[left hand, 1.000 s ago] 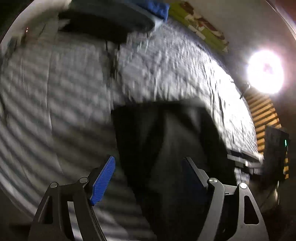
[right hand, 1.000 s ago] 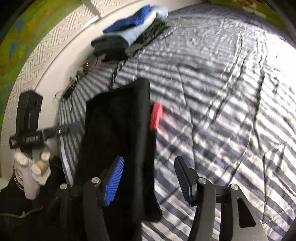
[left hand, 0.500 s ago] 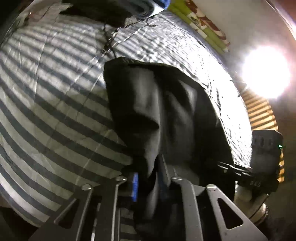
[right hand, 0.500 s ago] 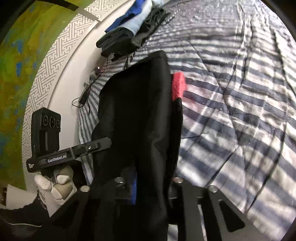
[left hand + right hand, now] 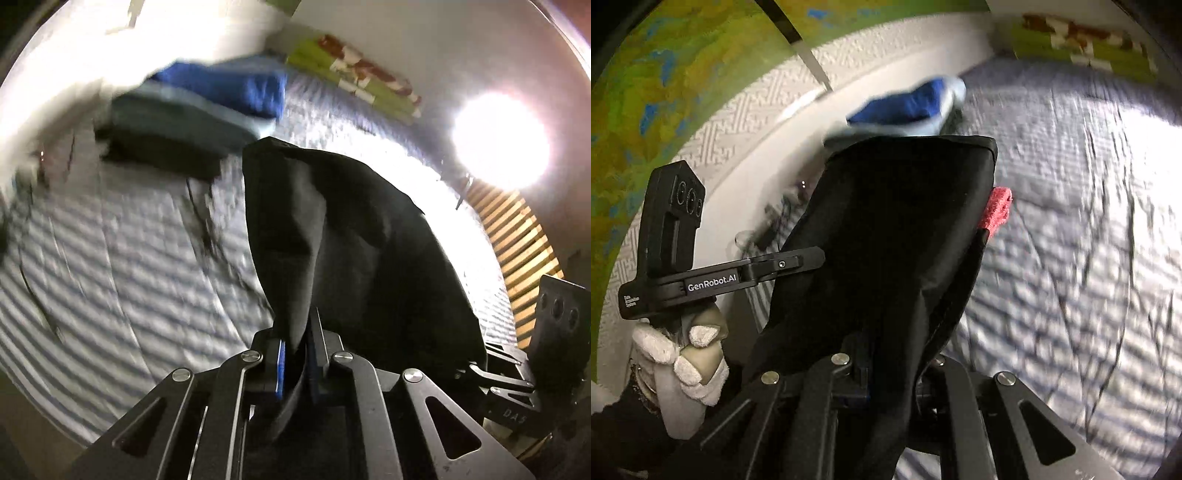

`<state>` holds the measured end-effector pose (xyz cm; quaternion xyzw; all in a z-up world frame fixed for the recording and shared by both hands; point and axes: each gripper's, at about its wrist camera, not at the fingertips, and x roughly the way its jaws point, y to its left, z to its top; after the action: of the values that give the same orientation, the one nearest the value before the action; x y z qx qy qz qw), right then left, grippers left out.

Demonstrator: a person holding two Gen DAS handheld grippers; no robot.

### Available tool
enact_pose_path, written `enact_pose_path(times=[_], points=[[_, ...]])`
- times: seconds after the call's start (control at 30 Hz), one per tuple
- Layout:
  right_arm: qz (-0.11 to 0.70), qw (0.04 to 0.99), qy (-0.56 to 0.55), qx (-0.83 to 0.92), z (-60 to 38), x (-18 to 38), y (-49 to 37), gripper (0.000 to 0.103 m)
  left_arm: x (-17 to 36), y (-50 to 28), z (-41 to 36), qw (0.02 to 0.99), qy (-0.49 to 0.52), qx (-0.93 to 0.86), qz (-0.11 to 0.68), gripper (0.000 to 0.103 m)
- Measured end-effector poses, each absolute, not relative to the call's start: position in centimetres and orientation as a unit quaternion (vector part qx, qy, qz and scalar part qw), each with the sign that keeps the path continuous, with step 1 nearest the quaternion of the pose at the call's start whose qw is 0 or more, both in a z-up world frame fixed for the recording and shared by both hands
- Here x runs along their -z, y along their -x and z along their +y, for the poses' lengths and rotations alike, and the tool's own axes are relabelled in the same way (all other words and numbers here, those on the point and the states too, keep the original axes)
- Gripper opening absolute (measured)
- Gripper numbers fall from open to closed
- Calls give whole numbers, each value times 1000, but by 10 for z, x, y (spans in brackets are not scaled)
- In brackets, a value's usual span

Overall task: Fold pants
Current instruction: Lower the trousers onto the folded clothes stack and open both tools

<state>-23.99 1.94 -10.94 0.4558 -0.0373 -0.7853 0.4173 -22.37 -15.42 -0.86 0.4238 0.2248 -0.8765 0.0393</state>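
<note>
One black pants (image 5: pixel 354 236) off striped bed (image 5: pixel 110 266). Two tools: left tool (image 5: pixel 297 363), right tool (image 5: pixel 886 373), jaws just closed, each clamping pants fabric. One folded-clothes stack (image 5: pixel 207 107) far left.

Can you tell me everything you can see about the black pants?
The black pants look like soft, dark, matte cloth, folded into a long bundle with creases. A red tag sticks out at one side. The left gripper and the right gripper have just closed on the near edge, each pinching cloth. That end is raised and the cloth slopes away toward the striped bedspread; whether the far end touches it is unclear.
</note>
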Motion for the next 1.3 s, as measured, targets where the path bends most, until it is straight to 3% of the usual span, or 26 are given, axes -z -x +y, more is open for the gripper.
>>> enact_pose_path(times=[0.27, 0.5, 0.73, 0.97, 1.0, 1.03, 1.1, 1.2, 1.3], points=[[-65, 423, -385, 818, -59, 46, 318, 9, -78, 311, -248, 76, -367, 914, 156, 9], [-94, 416, -352, 833, -137, 21, 413, 9, -116, 395, -334, 116, -337, 924, 139, 9], [-90, 389, -362, 843, -192, 49, 467, 9, -82, 466, -405, 123, -359, 911, 160, 9], [-94, 355, -394, 843, -207, 97, 507, 11, -16, 512, -422, 117, -395, 896, 167, 10], [-78, 347, -406, 842, -211, 107, 511, 16, -2, 521, -425, 123, -409, 891, 157, 19], [-71, 342, -417, 839, -213, 113, 513, 22, 11, 530, -426, 139, -427, 883, 137, 35], [-78, 328, -438, 833, -203, 121, 518, 34, 25, 537, -428, 158, -444, 873, 128, 51], [-96, 312, -426, 844, -176, 115, 513, 40, 18, 531, -437, 187, -420, 876, 146, 61], [-62, 287, -384, 875, -163, 102, 491, 40, 2, 518, -442, 223, -385, 882, 151, 60]])
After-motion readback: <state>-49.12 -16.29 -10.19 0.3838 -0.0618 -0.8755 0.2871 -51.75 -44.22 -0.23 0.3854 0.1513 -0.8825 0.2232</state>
